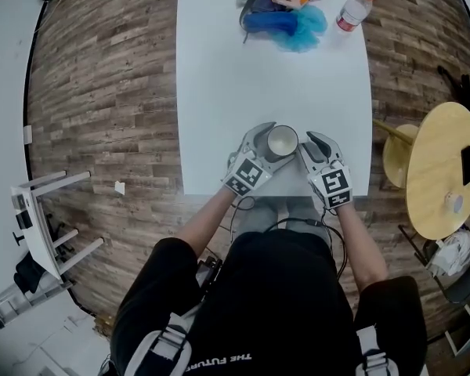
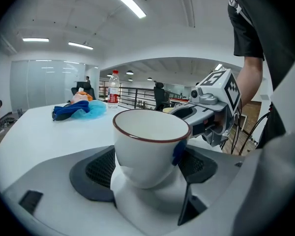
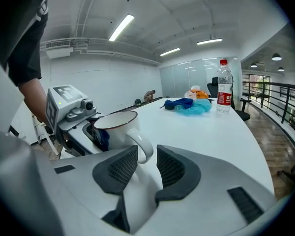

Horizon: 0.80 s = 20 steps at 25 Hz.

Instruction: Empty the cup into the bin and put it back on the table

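Bench [image 1: 219,92]: bottle [image 1: 354,9], cloth [image 1: 294,20] at far end. Cup [image 1: 282,142] upright, handle between parted right tool [image 3: 146,156]; left tool [image 1: 272,144] clamps cup.

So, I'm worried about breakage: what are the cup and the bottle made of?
The cup looks like glazed ceramic: glossy white, thick wall, thin dark red rim line. The bottle is probably clear plastic: see-through body, red cap.

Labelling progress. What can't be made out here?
- The bin: in no view.
- Whether the cup rests on the table: base covered by the left gripper in the left gripper view, by the cup itself in the head view.
- Its inner bottom: below the rim in both gripper views; tiny in the head view.
- The bottle's label: too small.
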Motion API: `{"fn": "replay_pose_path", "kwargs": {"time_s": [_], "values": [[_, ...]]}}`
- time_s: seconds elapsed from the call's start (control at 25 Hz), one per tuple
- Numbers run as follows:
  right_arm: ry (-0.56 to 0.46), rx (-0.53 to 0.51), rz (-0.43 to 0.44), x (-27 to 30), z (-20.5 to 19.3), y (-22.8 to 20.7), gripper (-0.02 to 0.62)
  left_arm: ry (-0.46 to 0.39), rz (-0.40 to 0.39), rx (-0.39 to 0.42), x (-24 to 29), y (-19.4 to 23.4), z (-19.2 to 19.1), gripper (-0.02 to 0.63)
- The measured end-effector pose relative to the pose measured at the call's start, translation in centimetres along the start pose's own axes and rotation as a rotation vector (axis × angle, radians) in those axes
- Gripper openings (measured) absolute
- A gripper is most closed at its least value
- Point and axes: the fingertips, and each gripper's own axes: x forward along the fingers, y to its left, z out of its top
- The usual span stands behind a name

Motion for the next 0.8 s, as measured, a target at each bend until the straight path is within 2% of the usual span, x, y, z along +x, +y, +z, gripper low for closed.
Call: {"fn": "replay_pose_path", "kwargs": {"time_s": [0.16, 0.28, 0.44, 0.6, 0.72, 0.76, 0.8], "values": [[0.037, 0.017, 0.023, -0.9, -0.7, 0.5, 0.173, 0.013, 0.005, -0.025, -1.3, -0.3, -0.5, 0.391], [0.045, 0.011, 0.014, -2.0, -0.7, 1.0, 0.173, 0.000, 0.029, -0.039, -3.2, -0.6, -0.3, 0.391], [0.032, 0.001, -0.013, -3.9, 0.2, 1.6, 0.173, -0.043, 0.114, -0.070, -7.0, -0.2, 0.9, 0.391], [-0.068, -0.036, -0.048, -7.1, 4.4, 2.7, 0.173, -0.173, 0.203, -0.115, -11.8, 0.2, 5.1, 0.390], [-0.180, -0.048, -0.056, -9.3, 9.3, 3.8, 0.173, -0.273, 0.266, -0.105, -14.8, 0.3, 9.8, 0.388], [-0.217, -0.043, -0.057, -9.9, 10.8, 4.0, 0.173, -0.296, 0.304, -0.095, -15.6, 0.5, 11.3, 0.372], [-0.251, -0.035, -0.058, -10.3, 12.2, 4.1, 0.172, -0.317, 0.351, -0.087, -16.3, 0.8, 12.7, 0.291]]}}
